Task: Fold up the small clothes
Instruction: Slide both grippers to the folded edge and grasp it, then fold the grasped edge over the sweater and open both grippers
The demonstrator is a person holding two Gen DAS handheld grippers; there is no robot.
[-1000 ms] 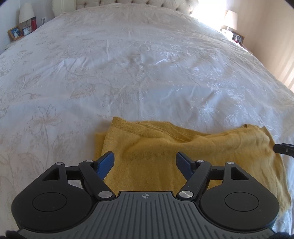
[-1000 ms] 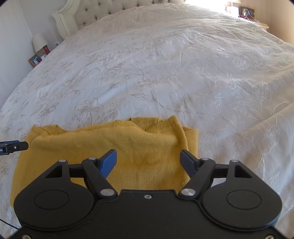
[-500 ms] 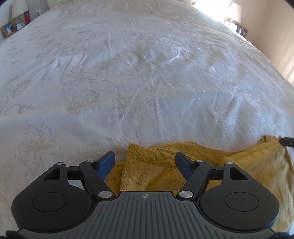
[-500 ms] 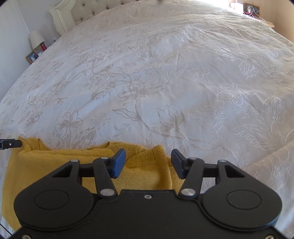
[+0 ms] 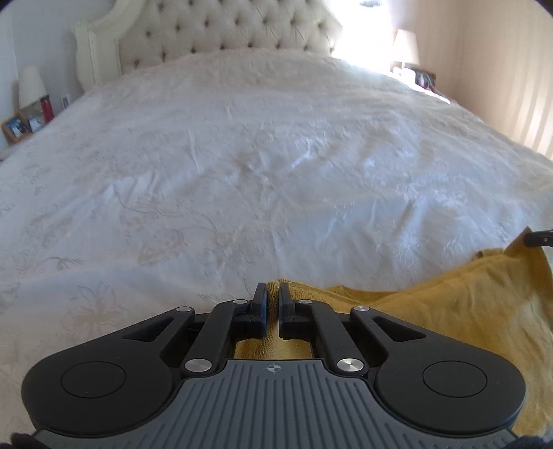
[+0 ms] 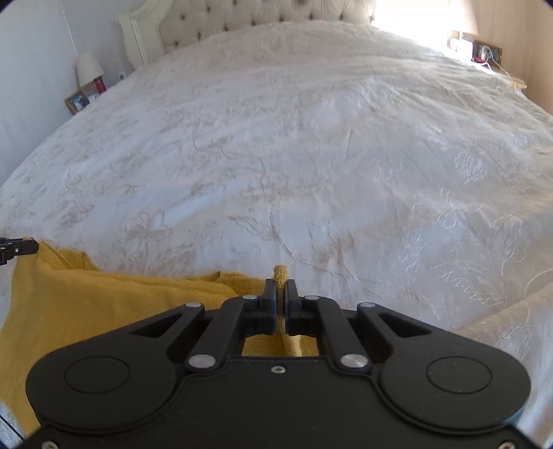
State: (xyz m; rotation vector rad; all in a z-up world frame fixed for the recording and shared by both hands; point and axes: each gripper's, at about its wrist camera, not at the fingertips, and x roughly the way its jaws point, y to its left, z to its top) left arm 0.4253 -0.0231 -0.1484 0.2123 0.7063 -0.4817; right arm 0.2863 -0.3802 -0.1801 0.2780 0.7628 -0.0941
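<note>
A mustard yellow knit garment (image 5: 449, 304) lies on the white bedspread at the near edge of the bed. My left gripper (image 5: 272, 293) is shut on the garment's far left corner; a bit of yellow knit pokes out past the fingertips. My right gripper (image 6: 280, 288) is shut on the far right corner of the same garment (image 6: 103, 304), with a fold of knit pinched between the fingers. Each gripper's tip shows at the edge of the other's view, at the opposite end of the cloth.
The white embroidered bedspread (image 5: 259, 172) stretches ahead to a tufted headboard (image 5: 224, 31). A bedside stand with a lamp (image 6: 88, 67), a red bottle and photo frames is at the far left. Another lamp (image 5: 404, 45) stands at the far right by the wall.
Both grippers moved forward to the garment's far edge and closed on its corners. Both views now tilt up, showing the headboard.
</note>
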